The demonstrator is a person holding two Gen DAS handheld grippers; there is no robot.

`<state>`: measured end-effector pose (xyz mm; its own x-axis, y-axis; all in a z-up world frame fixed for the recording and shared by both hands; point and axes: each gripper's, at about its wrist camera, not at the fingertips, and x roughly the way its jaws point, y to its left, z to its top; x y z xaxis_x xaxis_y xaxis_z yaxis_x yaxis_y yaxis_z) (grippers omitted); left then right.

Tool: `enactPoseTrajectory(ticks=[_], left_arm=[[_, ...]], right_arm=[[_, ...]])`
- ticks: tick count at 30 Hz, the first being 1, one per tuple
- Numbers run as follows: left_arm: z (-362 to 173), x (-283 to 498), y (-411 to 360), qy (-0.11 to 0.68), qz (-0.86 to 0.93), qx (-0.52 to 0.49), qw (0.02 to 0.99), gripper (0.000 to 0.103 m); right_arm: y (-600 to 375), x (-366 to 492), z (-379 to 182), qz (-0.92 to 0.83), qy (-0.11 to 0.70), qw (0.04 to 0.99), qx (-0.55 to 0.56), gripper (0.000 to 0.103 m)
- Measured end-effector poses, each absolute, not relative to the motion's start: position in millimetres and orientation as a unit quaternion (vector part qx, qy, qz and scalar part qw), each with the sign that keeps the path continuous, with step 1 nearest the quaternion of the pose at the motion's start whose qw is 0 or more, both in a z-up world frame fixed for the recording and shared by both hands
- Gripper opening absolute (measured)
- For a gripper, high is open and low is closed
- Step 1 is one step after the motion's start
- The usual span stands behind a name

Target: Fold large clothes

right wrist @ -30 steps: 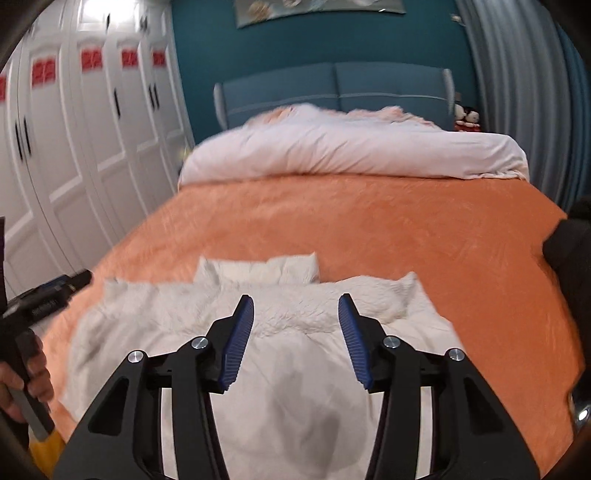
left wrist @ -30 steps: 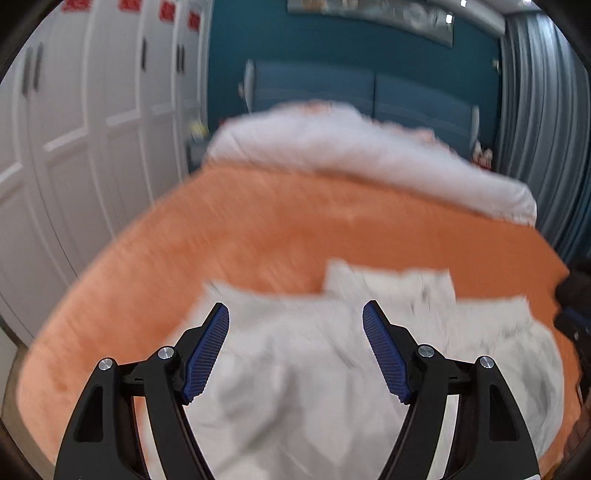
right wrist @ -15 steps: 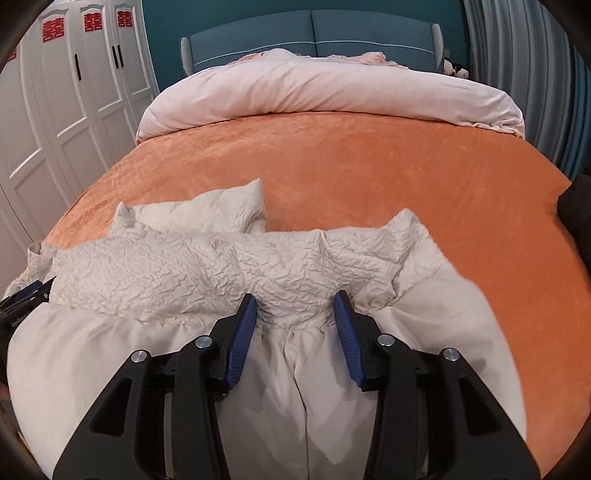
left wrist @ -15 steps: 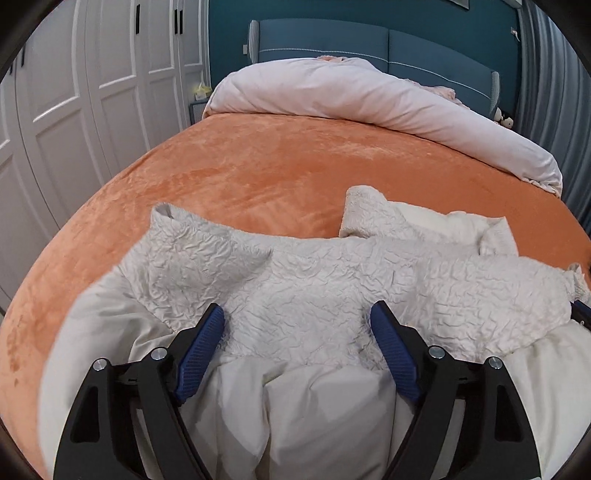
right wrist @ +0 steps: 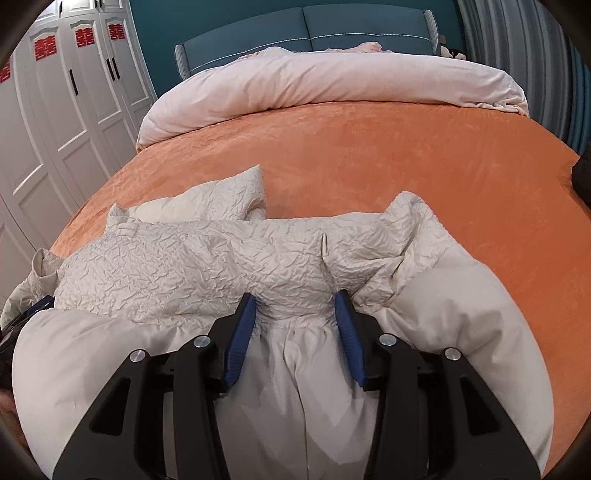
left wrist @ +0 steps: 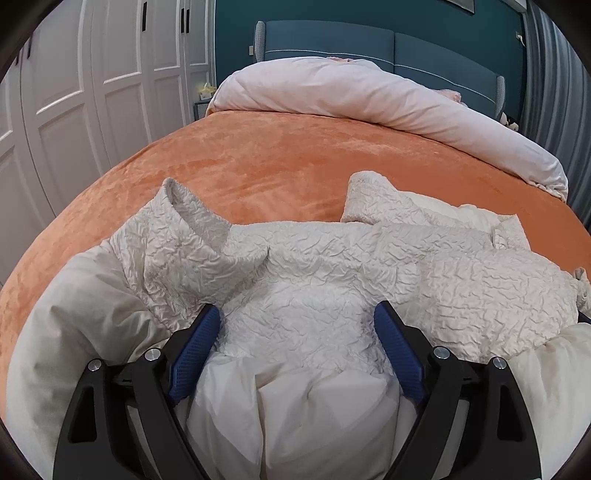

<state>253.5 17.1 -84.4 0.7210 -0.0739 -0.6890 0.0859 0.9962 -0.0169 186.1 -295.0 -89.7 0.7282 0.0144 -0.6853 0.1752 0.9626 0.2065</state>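
A large cream garment [left wrist: 314, 258], crinkled on its far part and smooth and puffy on its near part, lies bunched on the orange bed cover [left wrist: 277, 166]. My left gripper [left wrist: 295, 310] straddles a loose hump of it. Its jaws are opening, and the cloth between them is slack rather than pinched. In the right wrist view the same garment [right wrist: 203, 266] spreads to the left. My right gripper [right wrist: 295, 295] is shut on a gathered pleat of it near the seam between the crinkled and smooth cloth.
A rolled pale pink duvet [right wrist: 314, 77] lies across the head of the bed below a blue headboard [right wrist: 332, 22]. White wardrobe doors [left wrist: 74, 92] line the left side and grey curtains [left wrist: 554, 74] the right. A dark object [right wrist: 583, 173] sits at the bed's right edge.
Both grippers came down toward the bed with the garment, which now rests on the cover. The left jaws stand wider than before. The right jaws keep their grip.
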Motion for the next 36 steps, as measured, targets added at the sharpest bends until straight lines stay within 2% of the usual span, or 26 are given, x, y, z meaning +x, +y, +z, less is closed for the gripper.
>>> enactPoseTrajectory(ticks=[7, 11, 15, 19, 22, 36], left_arm=[[-84.2, 256.8, 14.8, 0.381, -0.038, 0.015, 0.924, 0.084], [-50.2, 249.0, 16.7, 0.388, -0.030, 0.006, 0.921, 0.081], [-20.6, 238.3, 6.4, 0.371, -0.069, -0.045, 0.925, 0.084], [-43.0, 252.2, -26.1, 0.396, -0.074, -0.003, 0.915, 0.085], [-65.8, 254.2, -30.0, 0.390, -0.071, 0.003, 0.918, 0.088], [-91.2, 256.8, -45.9, 0.367, -0.041, 0.039, 0.929, 0.091]], right_arm=[[-291.1, 190.4, -87.5, -0.052, 0.376, 0.917, 0.119, 0.043], [-270.9, 180.0, -43.6, -0.056, 0.360, 0.927, 0.093, 0.045], [-226.4, 181.1, -12.1, 0.003, 0.341, 0.938, 0.067, 0.047], [-191.2, 201.5, -45.4, 0.009, 0.378, 0.925, 0.021, 0.046], [-195.1, 202.3, -66.2, 0.013, 0.379, 0.924, 0.042, 0.048], [-191.3, 207.3, -90.3, -0.004, 0.365, 0.930, 0.034, 0.049]])
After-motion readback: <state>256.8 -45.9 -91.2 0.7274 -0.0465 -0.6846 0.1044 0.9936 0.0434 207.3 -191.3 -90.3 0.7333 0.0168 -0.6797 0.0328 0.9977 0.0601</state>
